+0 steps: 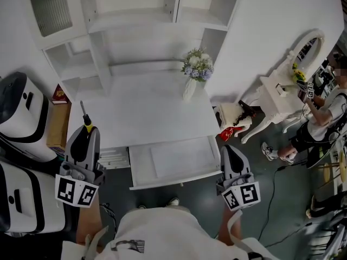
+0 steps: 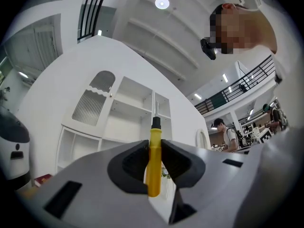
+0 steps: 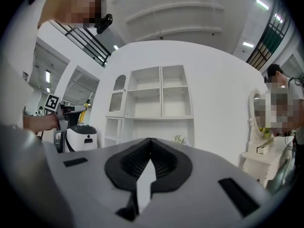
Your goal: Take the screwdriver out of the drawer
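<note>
The screwdriver point(image 2: 154, 163) has a yellow handle, a black collar and a thin metal shaft. My left gripper point(image 2: 154, 148) is shut on its handle, and the shaft points up past the jaw tips. In the head view the left gripper point(image 1: 85, 136) is raised at the left edge of the white desk point(image 1: 146, 112), with the screwdriver point(image 1: 84, 117) sticking out above it. The white drawer point(image 1: 173, 161) stands pulled out under the desk front and looks empty. My right gripper point(image 1: 227, 149) hovers at the drawer's right end. Its jaws point(image 3: 150, 144) are shut with nothing between them.
A vase of flowers point(image 1: 196, 69) stands at the desk's back right, under a white shelf unit point(image 1: 135, 15). White-and-black appliances point(image 1: 21, 112) and a wooden stand point(image 1: 58, 124) crowd the left. A white vanity table point(image 1: 276, 93), a stool and a seated person point(image 1: 320, 112) are on the right.
</note>
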Available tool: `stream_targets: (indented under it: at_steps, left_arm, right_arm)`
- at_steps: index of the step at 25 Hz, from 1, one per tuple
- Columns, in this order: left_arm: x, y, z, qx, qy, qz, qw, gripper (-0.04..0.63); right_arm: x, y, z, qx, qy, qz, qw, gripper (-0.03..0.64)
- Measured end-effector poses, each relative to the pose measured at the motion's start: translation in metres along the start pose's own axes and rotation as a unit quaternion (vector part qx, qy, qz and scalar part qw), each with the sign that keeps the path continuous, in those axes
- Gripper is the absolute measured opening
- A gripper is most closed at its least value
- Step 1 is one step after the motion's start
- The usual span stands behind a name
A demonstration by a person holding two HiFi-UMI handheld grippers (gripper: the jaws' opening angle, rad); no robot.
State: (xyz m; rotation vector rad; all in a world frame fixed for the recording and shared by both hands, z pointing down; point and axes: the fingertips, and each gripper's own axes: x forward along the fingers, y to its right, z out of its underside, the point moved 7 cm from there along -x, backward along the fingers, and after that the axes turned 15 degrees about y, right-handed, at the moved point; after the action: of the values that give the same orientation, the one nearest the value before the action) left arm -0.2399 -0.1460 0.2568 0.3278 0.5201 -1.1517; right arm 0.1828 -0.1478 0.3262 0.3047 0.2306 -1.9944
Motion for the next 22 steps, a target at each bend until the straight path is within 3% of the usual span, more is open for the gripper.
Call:
stream_targets:
  at_steps: [7, 11, 22]
  left_arm:
    - [-0.015, -0.003, 0.002, 0.005, 0.006, -0.048, 0.9988, 0.087]
    - [-0.053, -0.001, -0.017, 0.009, 0.006, -0.074, 0.9972, 0.087]
    - [-0.067, 0.001, -0.023, 0.016, 0.000, -0.085, 0.9962, 0.087]
  right_arm:
    - [0.017, 0.024, 0.007, 0.001, -0.002, -0.004, 1.000, 0.008]
    - [0.007, 0.010, -0.001, 0.004, 0.002, -0.012, 1.000, 0.008]
    - [0.010, 0.000, -0.002, 0.011, 0.006, -0.026, 1.000, 0.008]
